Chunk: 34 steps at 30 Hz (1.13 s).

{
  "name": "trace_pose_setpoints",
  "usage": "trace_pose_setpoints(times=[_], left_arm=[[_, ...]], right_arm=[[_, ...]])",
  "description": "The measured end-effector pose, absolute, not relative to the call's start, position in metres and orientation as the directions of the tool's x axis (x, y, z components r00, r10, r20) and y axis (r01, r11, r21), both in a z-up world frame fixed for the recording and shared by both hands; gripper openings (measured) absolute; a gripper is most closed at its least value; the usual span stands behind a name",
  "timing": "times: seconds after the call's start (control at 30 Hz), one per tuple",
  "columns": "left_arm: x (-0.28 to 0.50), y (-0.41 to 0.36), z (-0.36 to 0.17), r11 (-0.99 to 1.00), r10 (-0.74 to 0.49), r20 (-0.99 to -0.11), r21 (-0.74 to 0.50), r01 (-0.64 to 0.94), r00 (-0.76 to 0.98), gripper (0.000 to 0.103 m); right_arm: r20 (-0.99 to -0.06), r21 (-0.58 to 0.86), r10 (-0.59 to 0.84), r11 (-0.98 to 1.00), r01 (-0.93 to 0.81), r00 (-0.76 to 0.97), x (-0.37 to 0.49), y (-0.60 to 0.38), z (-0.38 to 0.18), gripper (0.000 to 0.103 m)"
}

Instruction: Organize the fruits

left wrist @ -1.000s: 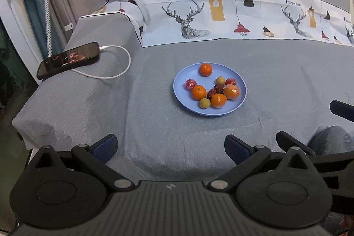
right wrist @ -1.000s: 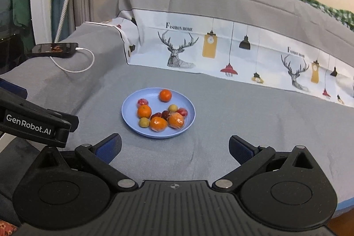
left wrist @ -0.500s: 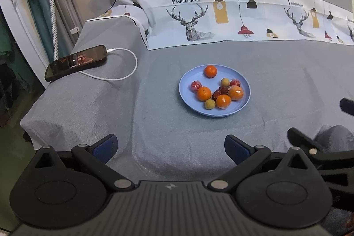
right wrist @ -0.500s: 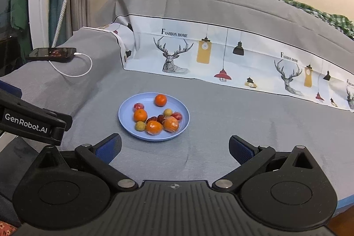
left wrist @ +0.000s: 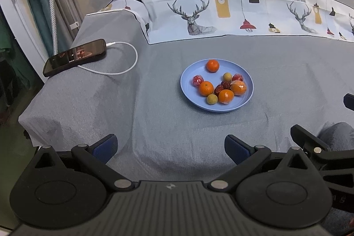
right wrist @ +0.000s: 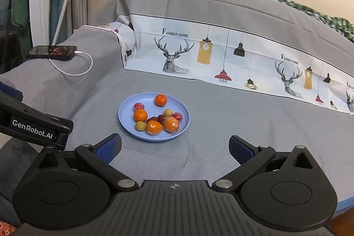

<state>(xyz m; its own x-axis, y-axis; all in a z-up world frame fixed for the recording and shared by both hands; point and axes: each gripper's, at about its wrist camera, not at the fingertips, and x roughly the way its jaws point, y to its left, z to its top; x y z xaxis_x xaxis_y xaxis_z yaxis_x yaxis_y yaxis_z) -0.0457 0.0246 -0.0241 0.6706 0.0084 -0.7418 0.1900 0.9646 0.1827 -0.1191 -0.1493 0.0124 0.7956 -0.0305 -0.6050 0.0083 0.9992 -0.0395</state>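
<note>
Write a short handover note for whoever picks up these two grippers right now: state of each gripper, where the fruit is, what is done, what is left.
Left gripper: open, empty, short of the plate.
Right gripper: open, empty, also short of the plate.
Fruit: all on the blue plate on the grey sheet: four oranges, two of them in clear wrap, three small red fruits, two small yellow-green ones, and dark red ones in the middle.
Phone on its charging cable lies left of the plate.
Done: nothing visibly sorted.
Left: all of the sorting.
</note>
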Motion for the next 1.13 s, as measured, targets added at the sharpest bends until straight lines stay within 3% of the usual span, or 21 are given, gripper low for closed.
trace_pose_setpoints(times=[1.13], left_arm=[[-0.0397,0.021,-0.0315,0.963,0.026,-0.754,0.196,0.187,0.656,0.103]], right_arm=[[-0.613,-0.043,-0.02,0.999,-0.008,0.79,-0.1151,-0.1485,0.0054,0.102]])
